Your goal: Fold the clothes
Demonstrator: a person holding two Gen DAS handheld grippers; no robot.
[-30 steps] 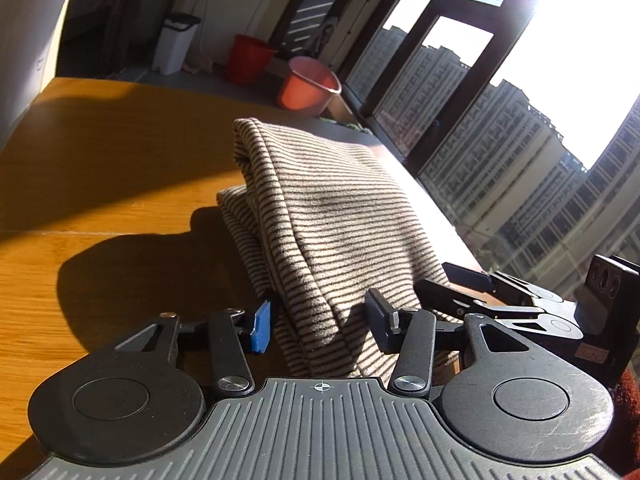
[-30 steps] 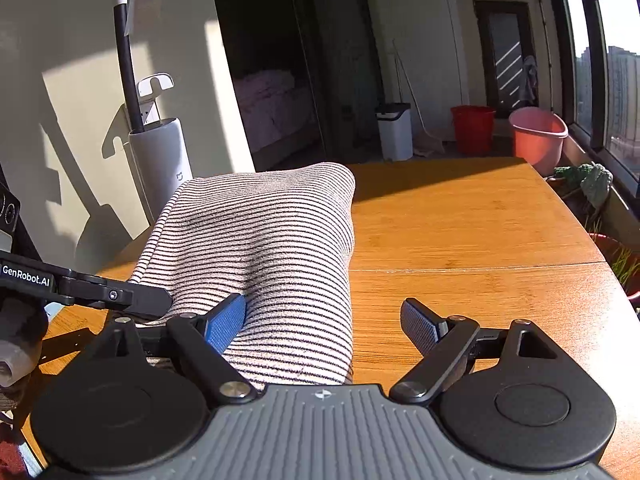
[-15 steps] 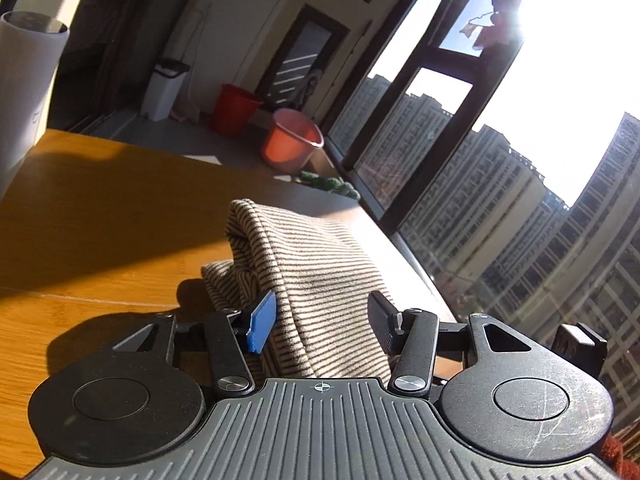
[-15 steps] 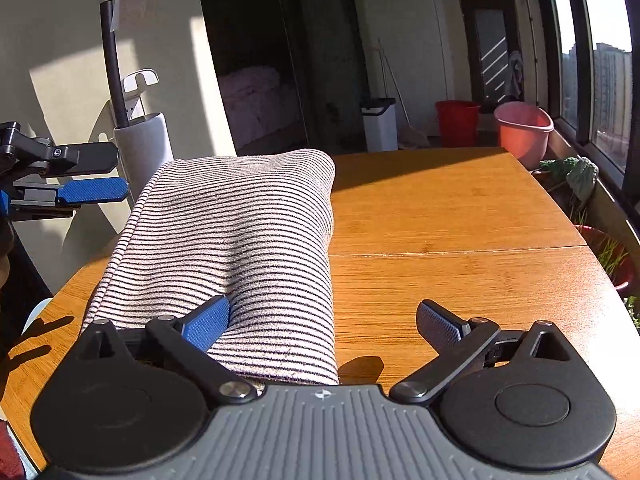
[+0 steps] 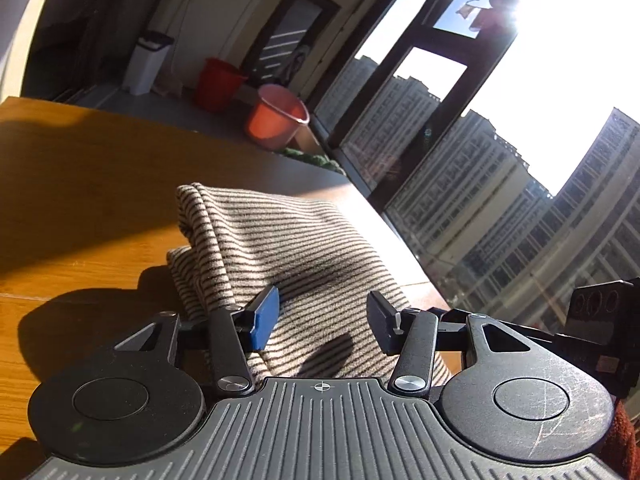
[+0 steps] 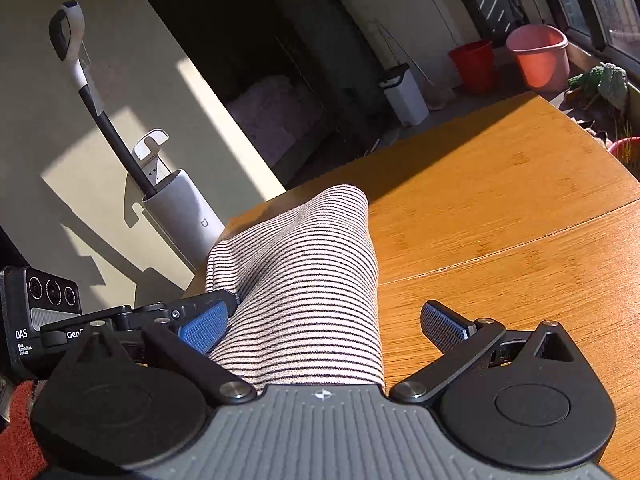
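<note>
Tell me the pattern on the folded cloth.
The folded cloth has thin dark stripes on pale beige; clearest in the right wrist view.

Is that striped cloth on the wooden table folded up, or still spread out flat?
Folded. The striped cloth lies as a narrow, thick bundle on the wooden table, with stacked layers showing at its far end and rounded doubled edges.

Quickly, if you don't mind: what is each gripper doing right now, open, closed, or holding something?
Left gripper: open above the striped cloth, holding nothing.
Right gripper: open wide, holding nothing.
</note>
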